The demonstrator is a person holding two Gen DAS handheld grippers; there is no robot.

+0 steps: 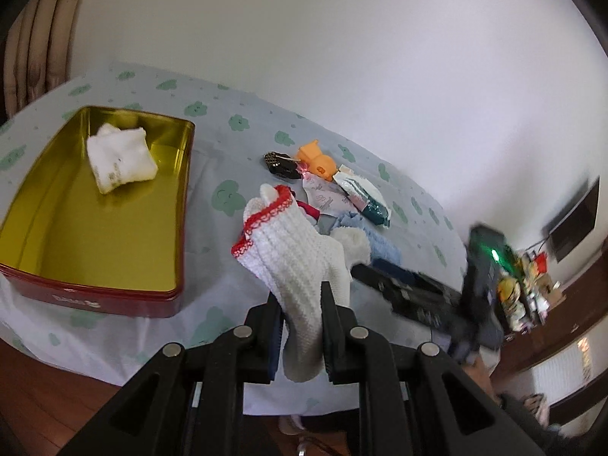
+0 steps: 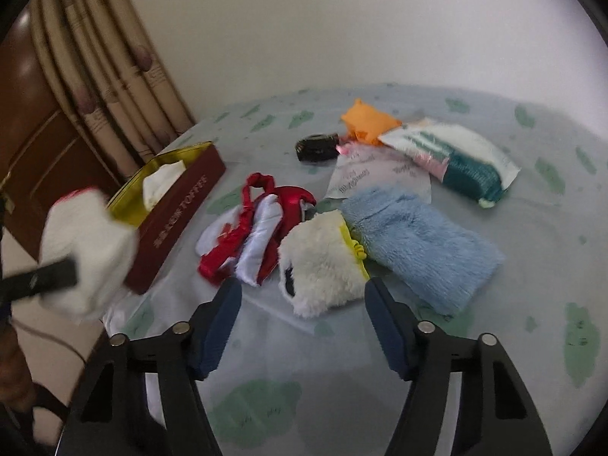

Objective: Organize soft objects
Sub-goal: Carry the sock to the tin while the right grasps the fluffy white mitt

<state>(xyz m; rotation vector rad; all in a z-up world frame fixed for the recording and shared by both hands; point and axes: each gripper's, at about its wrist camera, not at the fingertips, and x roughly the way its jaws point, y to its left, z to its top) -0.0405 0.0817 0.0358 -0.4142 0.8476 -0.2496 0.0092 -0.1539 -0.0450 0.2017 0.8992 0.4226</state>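
Note:
My left gripper (image 1: 302, 296) is shut on a white knitted sock with red trim (image 1: 288, 243) and holds it above the table, right of the red tin (image 1: 95, 296). The tin has a gold inside and holds a folded white cloth (image 1: 119, 157). In the right wrist view the sock (image 2: 85, 250) is a blur left of the tin (image 2: 178, 212). My right gripper (image 2: 304, 296) is open and empty, just in front of a white fluffy pouch (image 2: 319, 262). A blue fluffy pouch (image 2: 418, 239) and a red and white satin piece (image 2: 258, 235) lie beside it.
An orange toy (image 2: 364, 121), a black clip (image 2: 317, 146), a paper sheet (image 2: 380, 174) and a white and green packet (image 2: 456, 159) lie further back on the green-patterned tablecloth (image 2: 551, 266). A curtain (image 2: 102, 64) and a wooden chair (image 2: 34, 133) stand at the left.

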